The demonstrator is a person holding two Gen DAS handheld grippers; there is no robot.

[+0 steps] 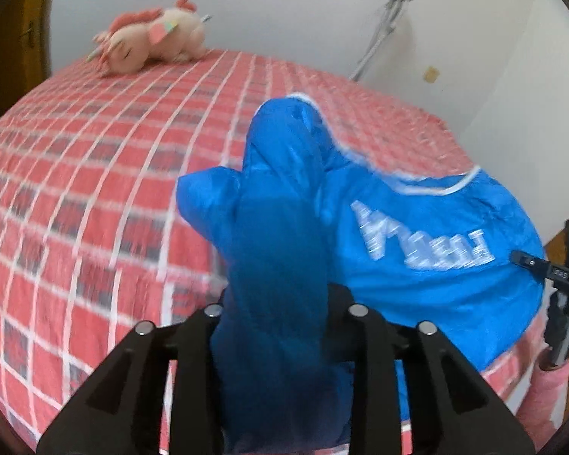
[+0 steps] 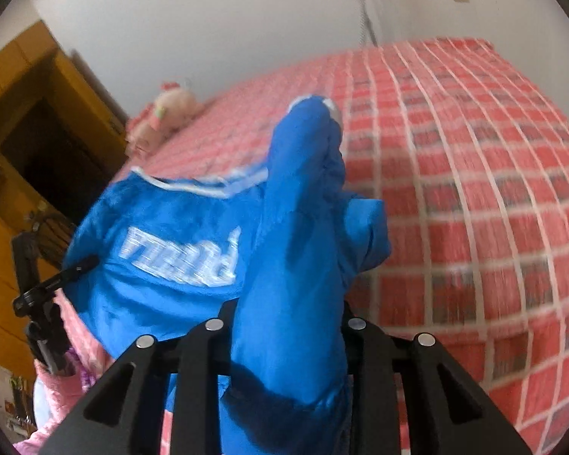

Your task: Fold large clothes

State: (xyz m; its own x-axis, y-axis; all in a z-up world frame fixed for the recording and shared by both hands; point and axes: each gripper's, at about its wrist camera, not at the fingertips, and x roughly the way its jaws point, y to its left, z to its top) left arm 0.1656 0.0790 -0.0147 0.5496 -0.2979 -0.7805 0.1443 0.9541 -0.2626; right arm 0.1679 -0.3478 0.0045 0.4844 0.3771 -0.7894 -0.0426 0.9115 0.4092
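Observation:
A bright blue jacket [image 1: 428, 265] with white lettering and white piping lies bunched near the edge of the bed [image 1: 95, 197]. My left gripper [image 1: 280, 326] is shut on a fold of the jacket, which drapes over and hides the fingertips. My right gripper [image 2: 284, 341] is shut on another fold of the same jacket [image 2: 163, 258], fingertips hidden by cloth. The right gripper also shows at the right edge of the left wrist view [image 1: 557, 276], and the left gripper at the left edge of the right wrist view [image 2: 45, 292]. Both views are motion-blurred.
The bed has a red and white checked cover [image 2: 474, 208]. A pink plush toy [image 1: 151, 38] lies at its far end by the white wall. A metal stand [image 1: 383, 30] leans on the wall. A yellow wooden door frame [image 2: 30, 121] stands at the left.

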